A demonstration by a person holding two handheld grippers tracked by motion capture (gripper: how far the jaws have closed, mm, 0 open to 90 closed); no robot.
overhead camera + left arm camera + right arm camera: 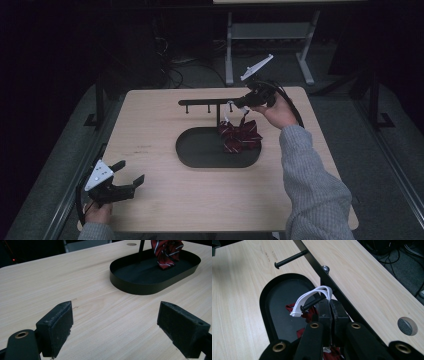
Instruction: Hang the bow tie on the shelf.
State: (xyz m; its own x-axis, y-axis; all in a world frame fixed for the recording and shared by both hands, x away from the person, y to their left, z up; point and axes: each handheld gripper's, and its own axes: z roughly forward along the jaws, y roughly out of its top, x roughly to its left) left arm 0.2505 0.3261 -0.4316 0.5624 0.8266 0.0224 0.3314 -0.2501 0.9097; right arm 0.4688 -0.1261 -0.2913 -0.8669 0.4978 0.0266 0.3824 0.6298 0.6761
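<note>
The right gripper (pixel 243 102), held up at the far right of the desk (pixel 150 200), has its fingers (pixel 324 312) clenched on the white elastic loop (pixel 312 296) of a dark red striped bow tie (pixel 239 136). In the right gripper view the loop runs from the pinched fingers over a short black peg (pixel 312 303) that sticks out from the black horizontal bar (pixel 210 102) of a small rack. The bow tie hangs below the gripper, its lower edge down in the right end of the rack's black oval tray (pixel 192 155), which sits at the middle of the desk. A second peg (pixel 290 258) on the same bar, farther to the left, is bare. The left gripper (pixel 127 181) rests at the near left corner of the desk, well apart from the tray, with its fingers (pixel 56 327) released and spread wide over bare wood. A round cable hole (pixel 407 326) is set in the desk beyond the bar.
</note>
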